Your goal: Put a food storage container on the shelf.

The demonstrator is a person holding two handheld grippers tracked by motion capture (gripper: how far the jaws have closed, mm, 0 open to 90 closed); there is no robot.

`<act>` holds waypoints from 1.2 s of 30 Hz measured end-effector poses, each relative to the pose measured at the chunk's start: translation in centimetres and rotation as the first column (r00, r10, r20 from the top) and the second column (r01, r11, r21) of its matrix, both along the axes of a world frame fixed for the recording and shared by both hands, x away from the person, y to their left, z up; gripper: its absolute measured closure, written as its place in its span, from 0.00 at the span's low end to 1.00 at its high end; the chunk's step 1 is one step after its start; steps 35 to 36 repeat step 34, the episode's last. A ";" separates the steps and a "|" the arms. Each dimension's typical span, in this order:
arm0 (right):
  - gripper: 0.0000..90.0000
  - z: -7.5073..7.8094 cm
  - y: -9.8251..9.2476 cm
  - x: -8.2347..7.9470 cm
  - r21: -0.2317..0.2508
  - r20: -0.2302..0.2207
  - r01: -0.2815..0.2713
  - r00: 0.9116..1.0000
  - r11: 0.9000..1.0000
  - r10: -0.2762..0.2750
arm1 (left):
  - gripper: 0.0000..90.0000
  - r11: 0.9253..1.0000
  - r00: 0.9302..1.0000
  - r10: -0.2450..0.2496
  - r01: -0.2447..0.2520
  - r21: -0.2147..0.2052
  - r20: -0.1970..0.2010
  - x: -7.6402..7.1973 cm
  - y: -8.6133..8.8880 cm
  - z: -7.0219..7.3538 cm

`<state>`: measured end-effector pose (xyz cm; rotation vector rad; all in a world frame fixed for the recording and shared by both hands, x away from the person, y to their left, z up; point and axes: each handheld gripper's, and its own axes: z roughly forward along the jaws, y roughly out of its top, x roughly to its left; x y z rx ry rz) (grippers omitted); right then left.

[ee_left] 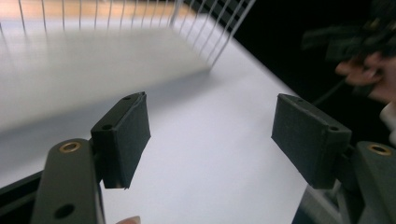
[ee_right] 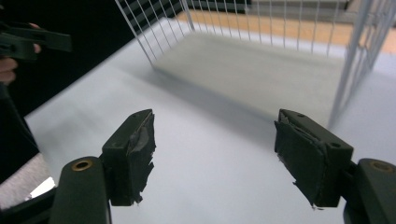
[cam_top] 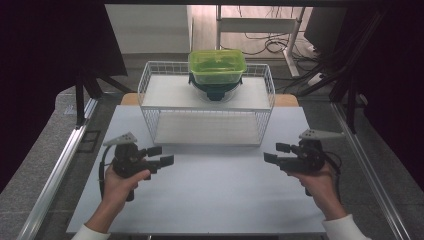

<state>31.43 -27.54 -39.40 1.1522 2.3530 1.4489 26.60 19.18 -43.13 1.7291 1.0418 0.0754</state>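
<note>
Both tongs low over the table, gaping and empty, aimed inward in front of the wire rack.

The left tongs (cam_top: 159, 156) and right tongs (cam_top: 277, 153) sit level in the person's hands, mirrored on either side of the white table (cam_top: 210, 200), jaws spread wide with nothing between the pads; this looks like a ready stance before a two-handed reach. The nearest thing is the white wire rack (cam_top: 207, 102), a two-tier shelf of thin rods with flat matte boards, standing at the table's far middle. On its upper tier rests a translucent green box (cam_top: 218, 66), rounded at the corners, stacked on a dark-rimmed clear container (cam_top: 216, 91), well apart from both tongs. Each jaw pad (ee_right: 132, 154) is black, blocky and frayed at the edges, probably soft for grip.
</note>
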 end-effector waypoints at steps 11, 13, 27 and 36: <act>0.31 -4.7 -0.7 -2.6 -0.072 -0.021 0.016 1.000 0.997 -0.018 | 0.31 0.985 0.999 -0.018 0.023 0.168 -0.029 -2.6 -1.6 -4.1; 0.30 -5.3 -0.5 -2.8 -0.075 -0.032 0.011 0.999 0.997 -0.014 | 0.31 0.983 0.999 -0.017 0.021 0.184 -0.028 -2.7 -1.8 -4.3; 0.28 -6.9 -0.2 -2.9 -0.101 -0.050 0.020 0.998 0.995 -0.025 | 0.31 0.978 1.000 0.019 -0.015 0.206 -0.020 -2.5 -1.3 -4.9; 0.26 -6.8 -0.3 -2.9 -0.093 -0.030 0.025 0.999 0.995 -0.028 | 0.31 0.977 0.999 0.024 -0.018 0.212 -0.022 -2.3 -1.4 -5.0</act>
